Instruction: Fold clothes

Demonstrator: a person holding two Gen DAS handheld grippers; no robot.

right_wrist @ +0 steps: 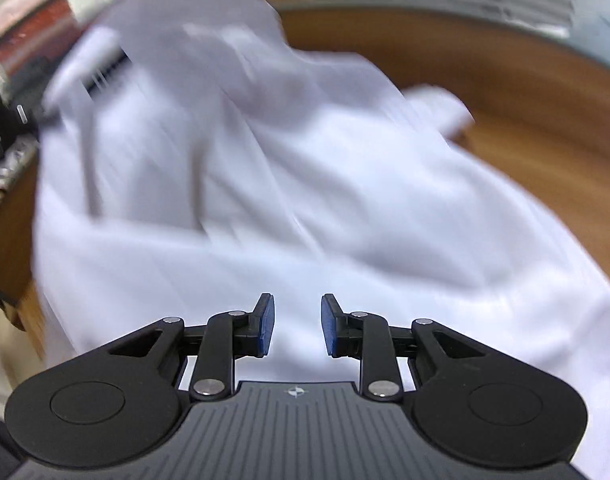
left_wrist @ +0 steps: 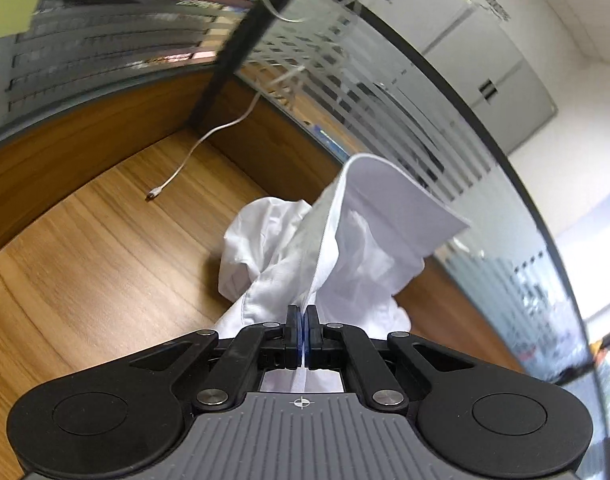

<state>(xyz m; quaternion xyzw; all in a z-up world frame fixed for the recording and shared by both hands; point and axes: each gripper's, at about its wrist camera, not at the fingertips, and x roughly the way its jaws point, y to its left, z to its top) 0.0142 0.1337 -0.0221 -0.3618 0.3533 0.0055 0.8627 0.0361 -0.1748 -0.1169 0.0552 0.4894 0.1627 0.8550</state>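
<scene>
Black linkage fingers (right_wrist: 268,322), blue pads, grey ribbed housing

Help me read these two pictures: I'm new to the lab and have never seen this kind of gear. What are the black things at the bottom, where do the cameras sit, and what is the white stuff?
There is no robot here. A person holds a two-finger gripper in each hand, and each carries a wide-angle camera that looks forward along its fingers, so the black parts at the bottom are the gripper itself.

In the left wrist view, the left gripper is shut on a fold of a white shirt, which rises from a wooden table. A loose white cable lies further back.

In the right wrist view, which is blurred, the right gripper stands open above the same shirt with nothing between its blue pads.

The aim is to fold the shirt.
</scene>
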